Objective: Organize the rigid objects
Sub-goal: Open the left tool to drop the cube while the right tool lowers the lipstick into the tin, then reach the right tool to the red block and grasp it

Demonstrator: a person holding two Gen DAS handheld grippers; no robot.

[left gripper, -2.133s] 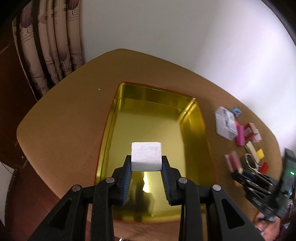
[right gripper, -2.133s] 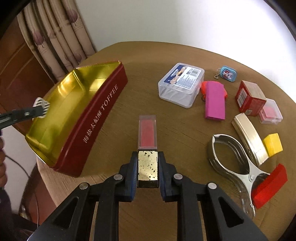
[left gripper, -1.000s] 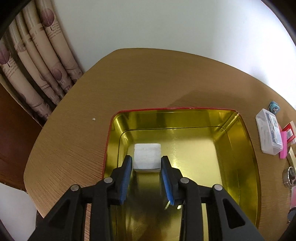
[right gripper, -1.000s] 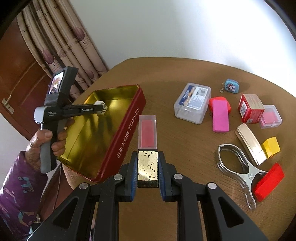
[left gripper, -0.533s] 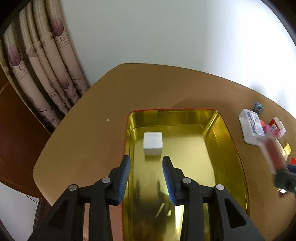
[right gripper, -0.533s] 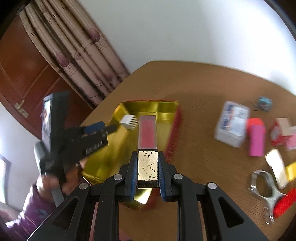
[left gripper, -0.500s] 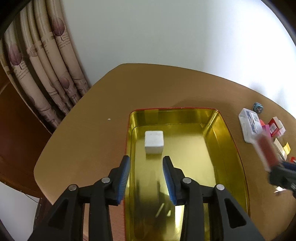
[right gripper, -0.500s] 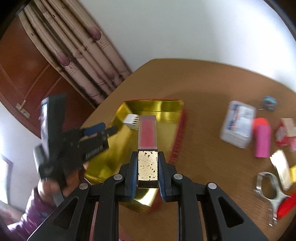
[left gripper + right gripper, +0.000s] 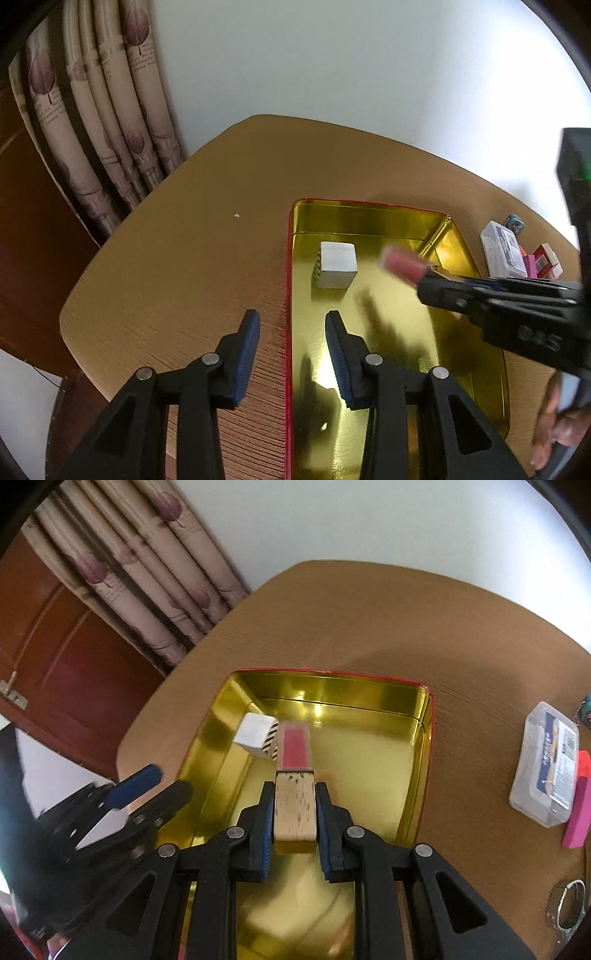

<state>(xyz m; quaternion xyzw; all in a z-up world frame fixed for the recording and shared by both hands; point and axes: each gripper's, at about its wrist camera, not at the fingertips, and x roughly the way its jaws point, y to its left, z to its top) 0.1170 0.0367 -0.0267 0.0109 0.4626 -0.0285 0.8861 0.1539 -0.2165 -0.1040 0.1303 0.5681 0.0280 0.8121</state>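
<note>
A gold tin with a red rim (image 9: 406, 216) (image 9: 424, 738) lies on the round wooden table. A white cube (image 9: 338, 264) (image 9: 256, 734) rests on the tin's floor near its far left corner. My left gripper (image 9: 291, 328) is open and empty, straddling the tin's left rim, short of the cube. My right gripper (image 9: 295, 797) is shut on a lipstick with a gold base and a clear red cap (image 9: 294, 753), held over the tin's floor just right of the cube. It also shows in the left wrist view (image 9: 404, 266).
A clear plastic box (image 9: 548, 768) (image 9: 502, 249), a pink block (image 9: 576, 812), a small blue tin (image 9: 515, 223), a red box (image 9: 546, 260) and a metal clip (image 9: 569, 904) lie on the table right of the tin. Curtains (image 9: 110, 110) hang at the left.
My left gripper let go of the white cube in the tin and drew back to the left rim. My right gripper carried the lipstick from the table side to above the tin.
</note>
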